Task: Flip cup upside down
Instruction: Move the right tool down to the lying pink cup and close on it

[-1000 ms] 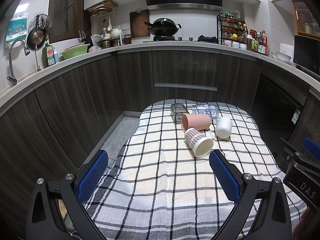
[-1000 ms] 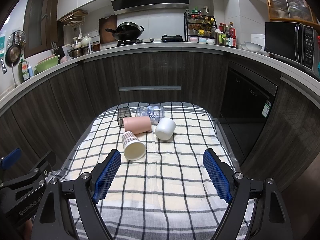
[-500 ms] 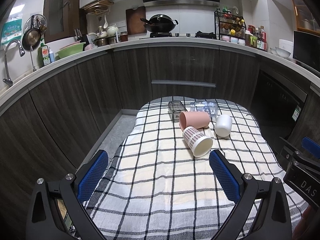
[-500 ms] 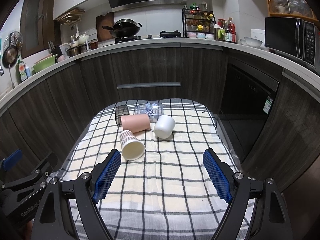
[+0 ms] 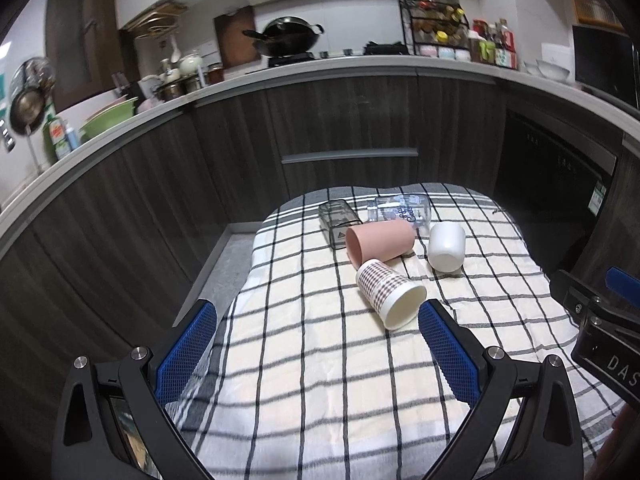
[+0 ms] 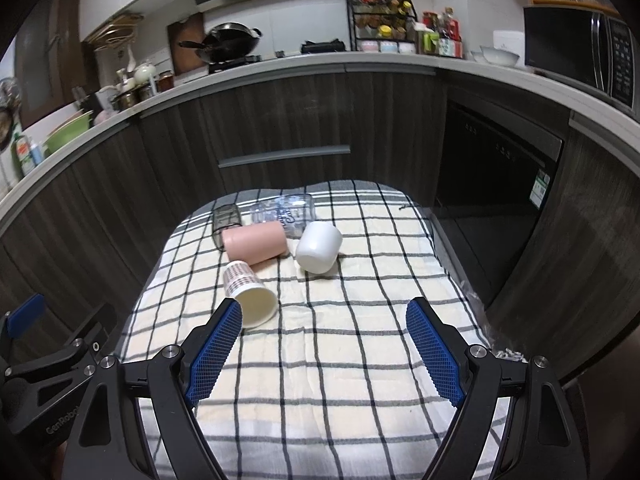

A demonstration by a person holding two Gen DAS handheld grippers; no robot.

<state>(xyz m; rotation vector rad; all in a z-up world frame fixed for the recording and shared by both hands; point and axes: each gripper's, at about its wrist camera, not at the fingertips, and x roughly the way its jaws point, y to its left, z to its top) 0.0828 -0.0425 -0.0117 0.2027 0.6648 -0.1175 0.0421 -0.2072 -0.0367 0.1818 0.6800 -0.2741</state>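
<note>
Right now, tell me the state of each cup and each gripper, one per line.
Patterned paper cup: on its side, mouth toward the camera.
Pink cup: on its side, mouth to the left.
White cup: tipped over, base toward the camera.
Clear glass: lying on its side.
Dark glass: lying on its side.
Left gripper: open, empty.
Right gripper: open, empty.

- one pink cup (image 5: 380, 242)
- one white cup (image 5: 447, 247)
- one patterned paper cup (image 5: 388, 293)
- one dark glass (image 5: 338, 218)
- one clear printed glass (image 5: 400, 210)
</note>
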